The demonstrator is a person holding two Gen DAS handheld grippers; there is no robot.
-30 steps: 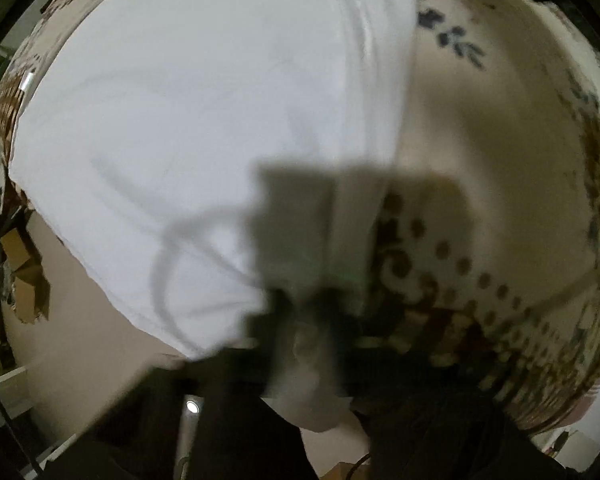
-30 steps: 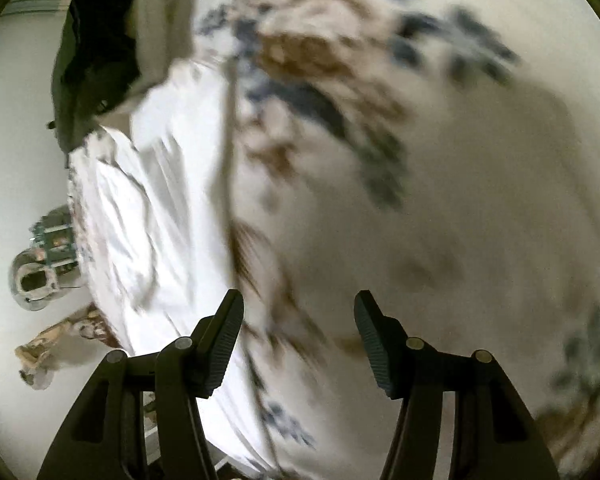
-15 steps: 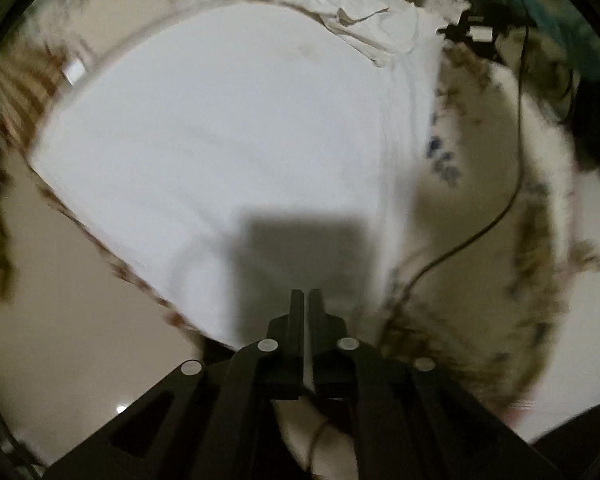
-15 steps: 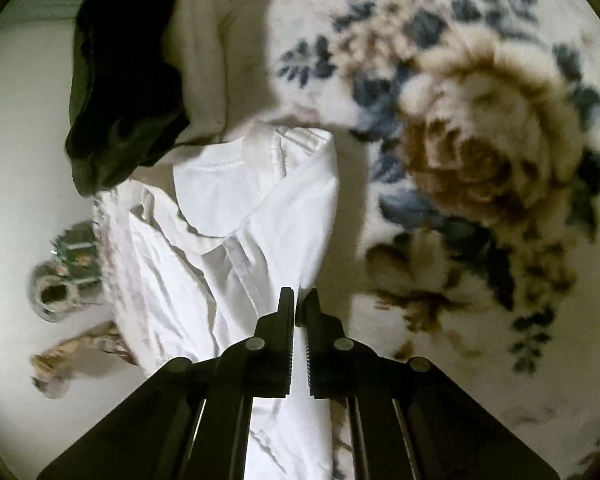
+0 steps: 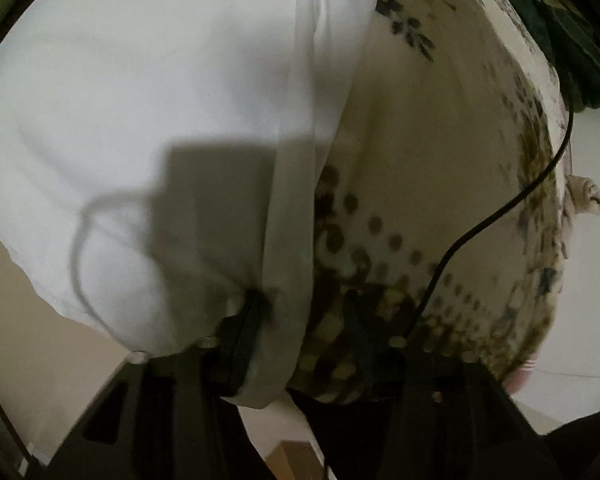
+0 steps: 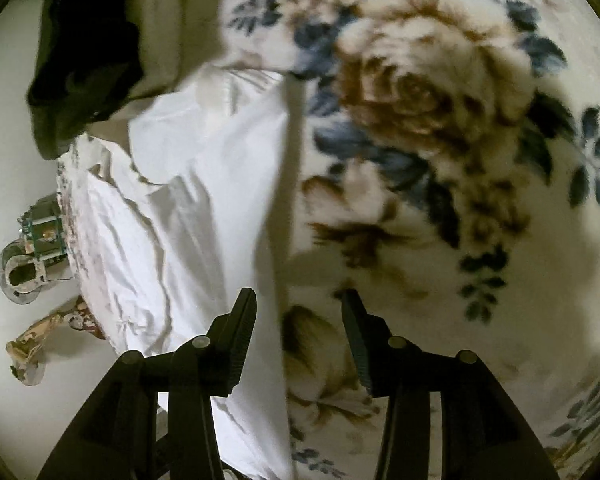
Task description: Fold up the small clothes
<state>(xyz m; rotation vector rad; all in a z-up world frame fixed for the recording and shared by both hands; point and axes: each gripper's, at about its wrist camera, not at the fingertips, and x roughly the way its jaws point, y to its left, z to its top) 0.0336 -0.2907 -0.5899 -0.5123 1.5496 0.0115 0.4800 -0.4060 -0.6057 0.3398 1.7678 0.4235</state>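
A white garment (image 5: 160, 100) lies spread on a floral blanket (image 5: 440, 140). In the left wrist view its right edge runs down between my open left gripper's (image 5: 304, 308) fingers, and cloth drapes over the left finger (image 5: 244, 336). In the right wrist view the same white garment (image 6: 188, 208) lies wrinkled at the left, its straight edge passing between my open right gripper's (image 6: 300, 316) fingers. Neither gripper is clamped on the cloth.
A black cable (image 5: 500, 212) crosses the blanket in the left wrist view. A dark garment (image 6: 80, 52) and a beige one (image 6: 160, 20) lie beyond the white one. Small objects (image 6: 32, 252) sit on the floor (image 6: 4, 160) at the left.
Both grippers were shut half a second ago and now stand open. Both cameras have dropped closer to the white garment's edge.
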